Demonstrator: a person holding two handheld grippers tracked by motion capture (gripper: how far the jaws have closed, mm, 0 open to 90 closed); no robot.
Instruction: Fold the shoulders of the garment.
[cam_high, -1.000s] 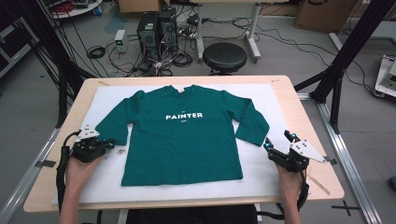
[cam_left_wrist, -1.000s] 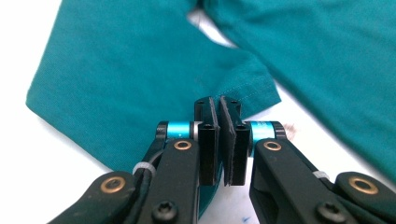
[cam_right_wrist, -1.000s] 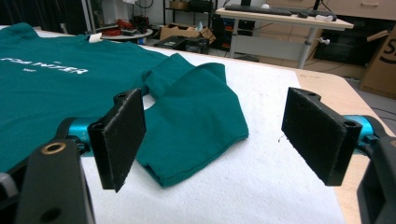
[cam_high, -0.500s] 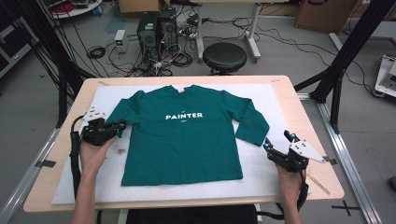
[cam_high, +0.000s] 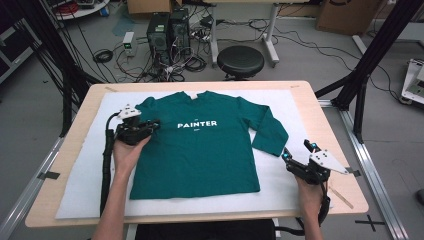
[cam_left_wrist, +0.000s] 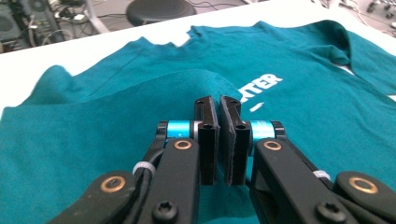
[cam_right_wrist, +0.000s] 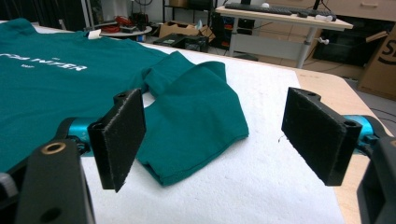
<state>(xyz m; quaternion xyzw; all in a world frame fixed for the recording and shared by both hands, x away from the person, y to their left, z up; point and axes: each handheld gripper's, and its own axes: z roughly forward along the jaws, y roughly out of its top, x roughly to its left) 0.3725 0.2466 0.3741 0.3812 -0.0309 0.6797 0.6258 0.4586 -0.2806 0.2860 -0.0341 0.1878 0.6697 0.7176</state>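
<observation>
We clamp the left gripper (cam_left_wrist: 218, 105) on the sweatshirt's left sleeve (cam_left_wrist: 187, 86), folding it inward; the thin pinch may slip, while our right gripper (cam_right_wrist: 212, 140) waits agape.

A green long-sleeved cotton shirt (cam_high: 200, 145) lies flat on a white felt mat (cam_high: 280, 190) covering the wooden counter (cam_high: 345, 185), mid-frame in the high view. The left hand-held gripper (cam_high: 156, 125) sits over the shirt's left edge; the right hand-held gripper (cam_high: 296, 151) at lower right, just beside the folded sleeve. A round black stool (cam_high: 240, 61) stands behind the counter.
</observation>
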